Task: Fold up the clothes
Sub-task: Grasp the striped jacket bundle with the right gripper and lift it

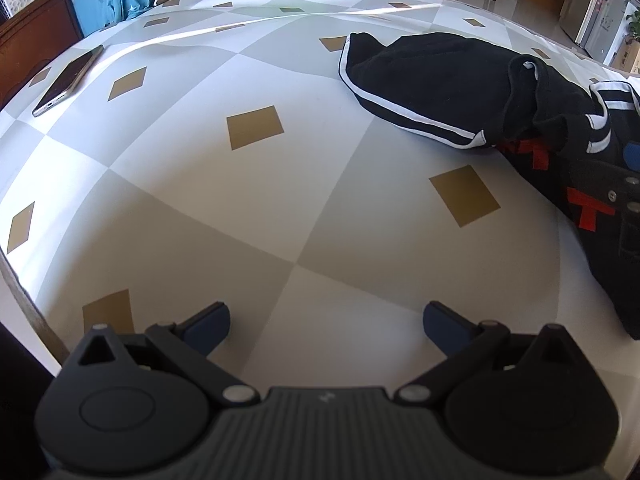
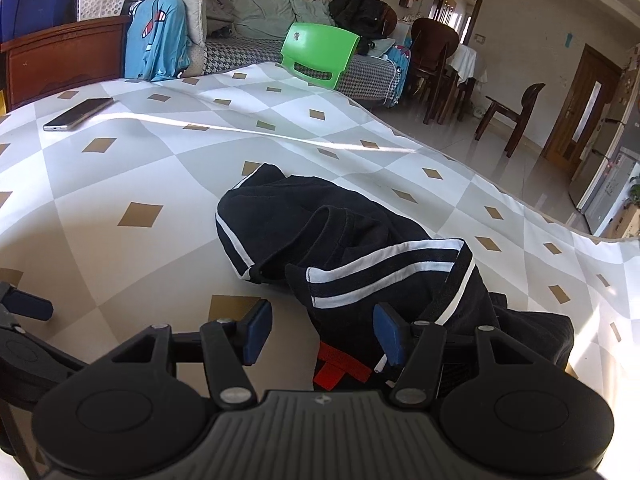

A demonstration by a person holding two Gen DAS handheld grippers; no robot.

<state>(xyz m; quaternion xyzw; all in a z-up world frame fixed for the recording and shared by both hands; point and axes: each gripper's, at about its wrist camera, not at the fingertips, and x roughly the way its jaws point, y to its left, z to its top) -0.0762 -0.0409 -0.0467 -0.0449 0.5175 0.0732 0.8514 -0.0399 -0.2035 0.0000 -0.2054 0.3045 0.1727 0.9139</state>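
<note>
The right gripper (image 2: 322, 334), jaws spread and holding nothing, hovers at the near edge of a black garment with white stripes (image 2: 344, 248) lying bunched on the checked tablecloth (image 2: 120, 184); to its left the left gripper (image 1: 326, 326), also spread wide, hangs over bare cloth. A phone (image 2: 78, 114) rests far left. A pinch here could, it seems, catch several crumpled layers at once and drag the heap rather than spread it
</note>
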